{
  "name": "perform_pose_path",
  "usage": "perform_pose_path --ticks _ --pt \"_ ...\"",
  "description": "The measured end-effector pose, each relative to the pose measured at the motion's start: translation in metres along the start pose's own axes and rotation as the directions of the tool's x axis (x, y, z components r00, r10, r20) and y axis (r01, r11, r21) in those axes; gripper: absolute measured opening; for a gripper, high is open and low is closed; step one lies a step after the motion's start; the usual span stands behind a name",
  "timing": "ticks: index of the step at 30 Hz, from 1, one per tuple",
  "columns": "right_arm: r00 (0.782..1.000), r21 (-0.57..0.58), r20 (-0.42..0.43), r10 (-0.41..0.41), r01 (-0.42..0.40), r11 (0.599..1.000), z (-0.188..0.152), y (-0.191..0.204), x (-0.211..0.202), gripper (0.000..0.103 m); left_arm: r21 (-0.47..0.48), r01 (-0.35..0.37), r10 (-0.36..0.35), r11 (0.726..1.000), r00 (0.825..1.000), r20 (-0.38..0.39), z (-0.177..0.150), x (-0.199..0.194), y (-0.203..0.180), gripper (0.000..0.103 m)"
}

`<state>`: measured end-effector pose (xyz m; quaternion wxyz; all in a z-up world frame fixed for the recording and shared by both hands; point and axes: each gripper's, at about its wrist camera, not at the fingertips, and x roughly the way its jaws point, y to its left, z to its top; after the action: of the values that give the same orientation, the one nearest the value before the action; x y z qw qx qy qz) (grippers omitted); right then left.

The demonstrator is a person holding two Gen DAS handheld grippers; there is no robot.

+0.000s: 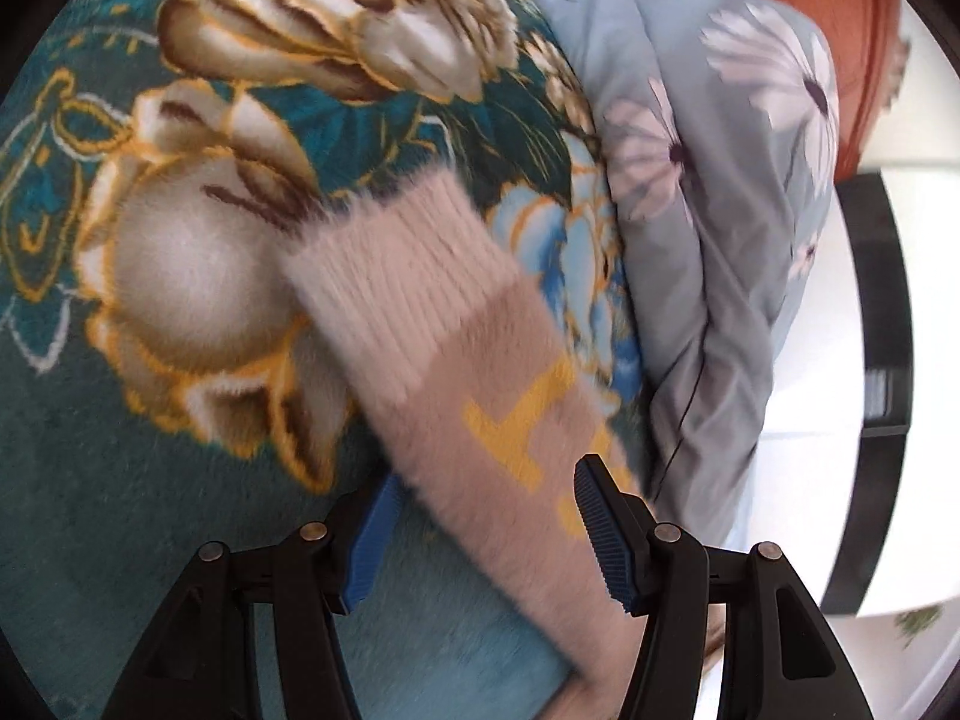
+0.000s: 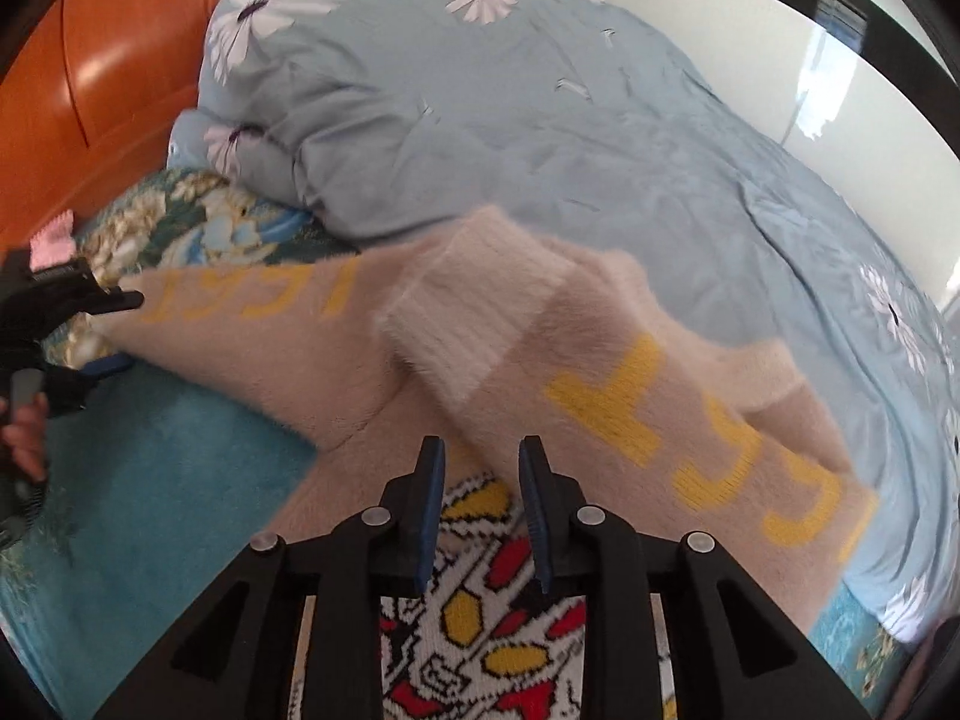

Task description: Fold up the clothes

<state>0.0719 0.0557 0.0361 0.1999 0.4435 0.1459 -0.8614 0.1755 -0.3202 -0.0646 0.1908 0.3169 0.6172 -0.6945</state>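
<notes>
Sweater [image 2: 384, 396] lies on the bed [image 2: 156, 480], one sleeve [image 1: 456, 372] running lengthwise between the spread left hand-held gripper [image 1: 480, 516], the other sleeve [image 2: 660, 414] just ahead of the half-open, empty right hand-held gripper [image 2: 480, 480].

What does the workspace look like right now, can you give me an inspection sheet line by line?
Surface: teal floral blanket spread on a bed.
Job's things: beige fuzzy sweater with yellow letters; one sleeve lies on the blanket, the other sleeve crosses the sweater body.
Clutter: bunched blue daisy quilt; small pink item, unclear what.
Grippers: left gripper open, fingers astride the sleeve; right gripper open above the sweater's patterned front.
Cables: nothing seen.
Surroundings: orange wooden headboard, white wall.
</notes>
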Motion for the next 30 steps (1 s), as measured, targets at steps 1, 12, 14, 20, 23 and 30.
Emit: perform_pose_path --ticks 1,12,14,20,23,30 --pt "1.0 0.019 0.007 0.0 0.0 1.0 -0.001 -0.004 -0.005 0.027 -0.02 0.016 -0.016 1.0 1.0 0.009 0.002 0.001 0.002 0.061" --pt "0.997 0.245 -0.01 -0.079 0.079 0.966 -0.033 -0.079 -0.043 0.032 0.158 -0.092 0.074 0.983 0.991 0.111 -0.007 -0.017 -0.034 0.011" --pt "0.996 0.295 -0.022 -0.09 0.092 0.951 -0.044 -0.096 -0.05 0.032 0.274 -0.06 0.027 0.96 0.992 0.123 -0.018 -0.029 -0.064 0.011" --pt "0.992 0.418 -0.059 -0.108 0.123 0.9 -0.074 -0.13 -0.06 0.032 0.649 0.152 -0.231 0.745 0.972 0.038 -0.087 -0.076 -0.193 0.011" --pt "0.992 0.451 -0.07 -0.101 0.122 0.884 -0.086 -0.14 -0.061 0.032 0.755 0.243 -0.274 0.609 0.958 -0.087 -0.14 -0.07 -0.242 0.011" --pt "0.993 0.509 -0.069 -0.097 0.119 0.852 -0.106 -0.161 -0.065 0.032 0.827 0.369 -0.165 0.425 0.93 -0.33 -0.258 -0.016 -0.286 0.011"
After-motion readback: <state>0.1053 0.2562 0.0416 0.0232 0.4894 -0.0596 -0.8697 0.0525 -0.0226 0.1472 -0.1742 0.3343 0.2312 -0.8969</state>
